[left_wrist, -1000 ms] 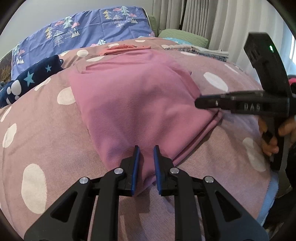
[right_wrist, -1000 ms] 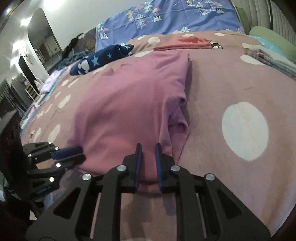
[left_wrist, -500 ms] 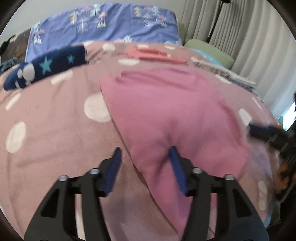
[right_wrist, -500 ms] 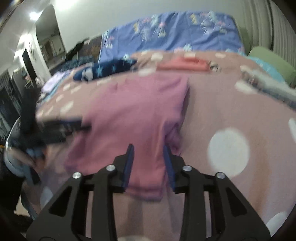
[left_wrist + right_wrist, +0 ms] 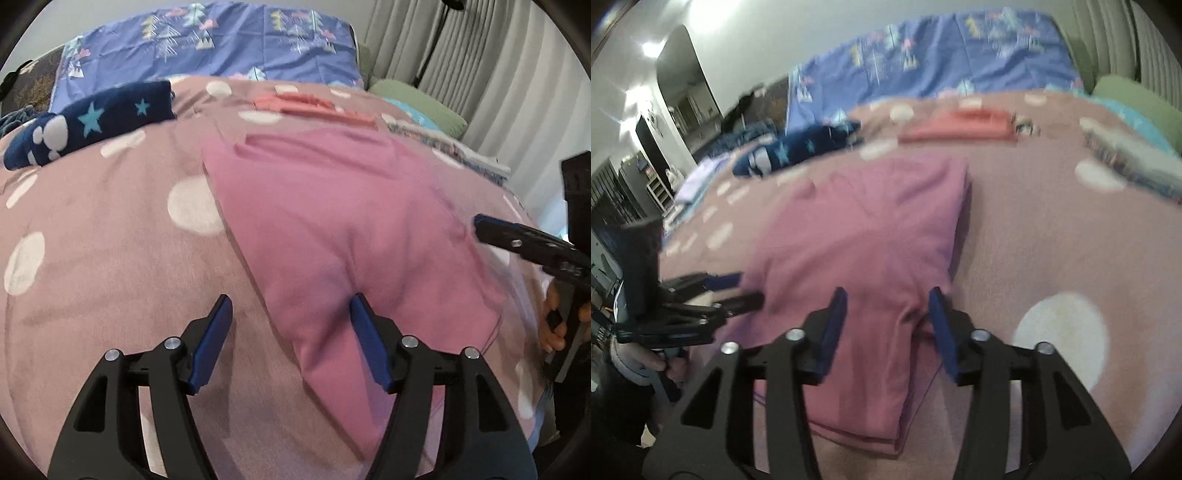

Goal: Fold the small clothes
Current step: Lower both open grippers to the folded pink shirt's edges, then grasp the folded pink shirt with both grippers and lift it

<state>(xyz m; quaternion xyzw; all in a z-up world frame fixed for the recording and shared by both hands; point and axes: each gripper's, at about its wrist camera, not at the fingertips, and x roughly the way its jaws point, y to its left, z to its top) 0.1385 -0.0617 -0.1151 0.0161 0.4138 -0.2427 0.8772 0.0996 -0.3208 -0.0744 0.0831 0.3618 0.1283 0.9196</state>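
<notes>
Left wrist view | left gripper (image 5: 290, 314) jaws just opened, straddling shirt (image 5: 332, 221) edge, unpinched | right gripper (image 5: 888, 306) jaws just opened over its lower fold | shirt on bed (image 5: 92, 240), long axis toward upper frame

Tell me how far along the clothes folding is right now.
Done: the pink garment lies folded on the spotted blanket; a coral piece sits folded behind it. In hand: nothing; the left gripper and right gripper have just been opening, jaws apart. Left: the navy star garment looks unfolded.
</notes>
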